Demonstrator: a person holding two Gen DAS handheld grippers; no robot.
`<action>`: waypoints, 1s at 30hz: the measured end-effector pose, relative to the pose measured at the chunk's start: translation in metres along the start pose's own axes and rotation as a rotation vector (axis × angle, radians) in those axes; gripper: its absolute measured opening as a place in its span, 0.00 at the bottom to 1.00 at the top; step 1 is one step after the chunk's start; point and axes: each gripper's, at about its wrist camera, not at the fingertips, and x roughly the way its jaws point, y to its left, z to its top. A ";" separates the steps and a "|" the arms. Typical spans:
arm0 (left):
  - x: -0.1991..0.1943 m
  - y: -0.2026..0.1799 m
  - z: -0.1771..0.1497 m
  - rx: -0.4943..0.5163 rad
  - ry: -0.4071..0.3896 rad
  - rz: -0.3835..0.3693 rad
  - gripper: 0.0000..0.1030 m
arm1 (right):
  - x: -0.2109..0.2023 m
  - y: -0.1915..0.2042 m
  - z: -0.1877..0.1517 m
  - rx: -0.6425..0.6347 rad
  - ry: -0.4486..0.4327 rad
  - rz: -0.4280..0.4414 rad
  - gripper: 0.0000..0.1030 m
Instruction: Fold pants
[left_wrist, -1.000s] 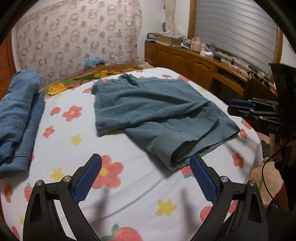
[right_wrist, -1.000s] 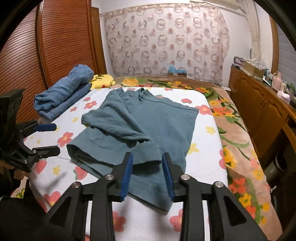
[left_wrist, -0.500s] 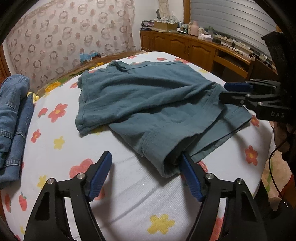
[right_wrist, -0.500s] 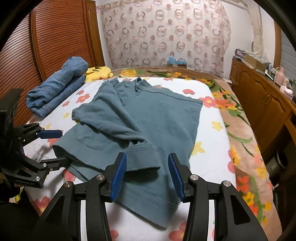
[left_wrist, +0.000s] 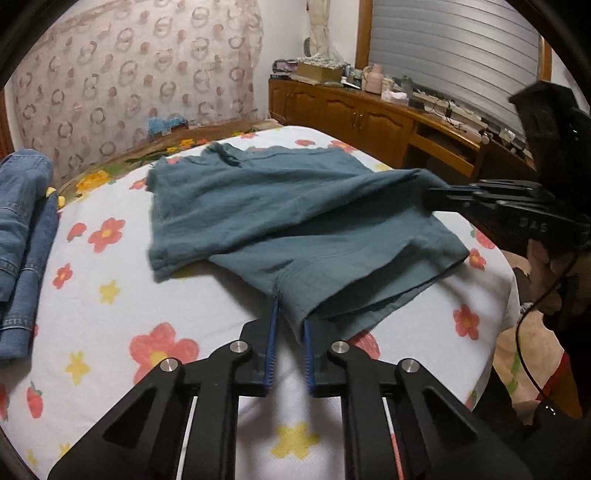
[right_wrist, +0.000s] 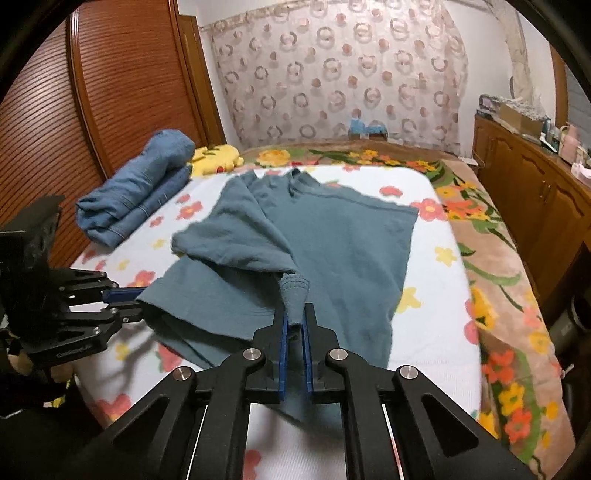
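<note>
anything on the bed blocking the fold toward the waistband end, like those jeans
Nothing visible does. Both grippers, left and right, already pinch the teal pants at the hem. The folded jeans lie off to the side, apart from the pants.

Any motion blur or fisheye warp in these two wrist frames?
Left wrist view: teal pants hem smeared by motion near the left gripper; bed edge bows. Right wrist view: right gripper sharp, cupboard slats curve, black corners.
</note>
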 end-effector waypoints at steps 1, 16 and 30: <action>-0.002 0.001 0.001 -0.002 -0.007 -0.006 0.11 | -0.005 0.000 -0.001 0.005 -0.009 0.000 0.06; -0.012 0.005 -0.006 -0.010 -0.012 -0.030 0.10 | -0.019 0.009 -0.033 0.025 0.027 -0.048 0.06; -0.026 0.007 -0.018 -0.002 -0.017 0.003 0.47 | -0.016 -0.009 -0.038 0.084 0.036 -0.092 0.07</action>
